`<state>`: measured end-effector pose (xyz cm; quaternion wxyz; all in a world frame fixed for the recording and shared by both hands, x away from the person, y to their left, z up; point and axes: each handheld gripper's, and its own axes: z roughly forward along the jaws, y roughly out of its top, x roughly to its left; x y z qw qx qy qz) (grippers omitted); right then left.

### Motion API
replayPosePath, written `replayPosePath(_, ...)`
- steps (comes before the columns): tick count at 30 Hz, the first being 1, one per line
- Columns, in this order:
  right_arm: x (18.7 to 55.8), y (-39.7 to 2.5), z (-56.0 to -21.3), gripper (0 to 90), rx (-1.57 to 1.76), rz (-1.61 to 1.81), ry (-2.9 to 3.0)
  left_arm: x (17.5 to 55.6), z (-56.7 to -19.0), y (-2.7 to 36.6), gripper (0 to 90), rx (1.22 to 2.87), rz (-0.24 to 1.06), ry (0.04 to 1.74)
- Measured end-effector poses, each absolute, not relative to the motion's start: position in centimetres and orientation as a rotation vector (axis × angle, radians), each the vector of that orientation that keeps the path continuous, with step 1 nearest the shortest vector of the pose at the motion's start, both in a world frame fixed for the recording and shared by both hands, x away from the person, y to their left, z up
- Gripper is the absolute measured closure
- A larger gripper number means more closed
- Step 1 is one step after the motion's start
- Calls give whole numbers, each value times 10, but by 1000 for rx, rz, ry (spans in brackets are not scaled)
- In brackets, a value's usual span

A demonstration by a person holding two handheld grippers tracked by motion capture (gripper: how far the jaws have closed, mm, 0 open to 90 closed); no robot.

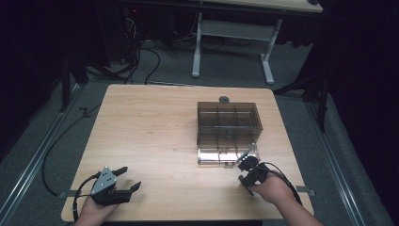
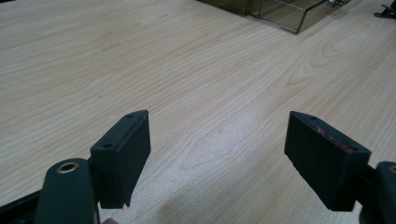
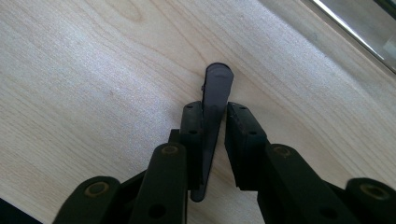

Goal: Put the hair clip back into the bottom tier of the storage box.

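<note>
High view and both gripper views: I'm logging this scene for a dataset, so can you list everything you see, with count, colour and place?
Table: one, light wood, centre of the high view.
Compartment box: one, smoky transparent plastic with dividers, right half of the table.
Box lid: one, clear, lying open at the box's near side.
Round knob-like item: one, dark grey, just behind the box; too small to name.
Clip-like piece: one, dark, slim and tapered, between the right gripper's jaws.
Second table: one, white legs, on the floor behind.
Cables: several, black, on the grey floor.
Left gripper: one, black, near left of the table, jaws wide apart.
Right gripper: one, black, by the lid, jaws closed on the clip-like piece.
</note>
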<state>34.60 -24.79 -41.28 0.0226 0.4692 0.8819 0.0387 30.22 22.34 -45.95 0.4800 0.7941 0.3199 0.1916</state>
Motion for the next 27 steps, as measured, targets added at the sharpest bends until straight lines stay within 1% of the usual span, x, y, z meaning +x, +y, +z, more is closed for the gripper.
replayPosePath(3, 346, -248, -413, 798, 1440, 113, 2735, 302, -459, 223, 230, 1937, 467, 780)
replayPosePath(7, 347, -246, -412, 803, 1432, 99, 2737, 302, -459, 223, 231, 1938, 467, 780)
replayPosePath(27, 352, -241, -413, 812, 1378, 34, 2769, 302, -459, 224, 231, 1940, 465, 777)
